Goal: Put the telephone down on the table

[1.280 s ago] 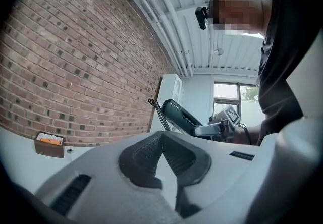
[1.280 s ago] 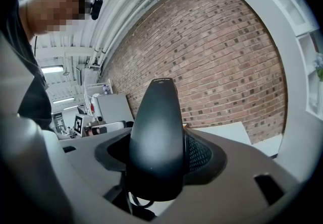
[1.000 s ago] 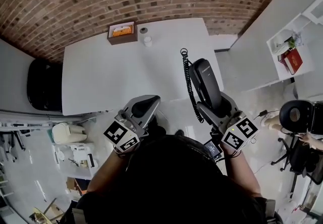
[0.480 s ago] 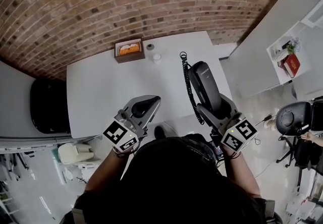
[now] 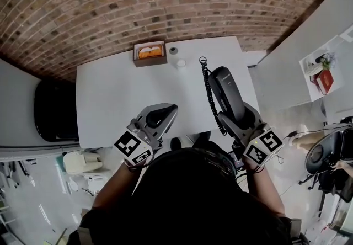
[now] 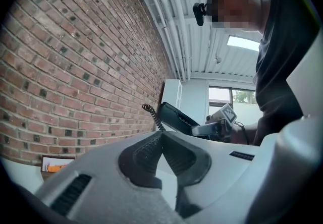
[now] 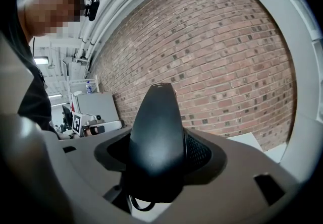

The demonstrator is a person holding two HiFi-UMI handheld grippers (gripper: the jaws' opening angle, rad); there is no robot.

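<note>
A black telephone handset (image 5: 228, 93) with a coiled cord (image 5: 209, 95) stands tilted over the white table's (image 5: 121, 95) right part, held above it. My right gripper (image 5: 236, 116) is shut on the handset's lower end; in the right gripper view the handset (image 7: 155, 140) fills the space between the jaws. My left gripper (image 5: 160, 116) hovers at the table's near edge with its jaws together and nothing in them. In the left gripper view its jaws meet at the tip (image 6: 162, 140), and the handset (image 6: 176, 117) shows beyond them.
At the table's far edge sit a brown box (image 5: 149, 52) with orange contents and two small white cups (image 5: 177, 57). A brick wall (image 5: 138, 1) runs behind. A black chair (image 5: 51, 108) stands left of the table, a grey cabinet (image 5: 309, 45) to the right.
The head camera has shifted, so the table sits lower and more to the right in view. Both grippers and the handset keep about the same pose.
</note>
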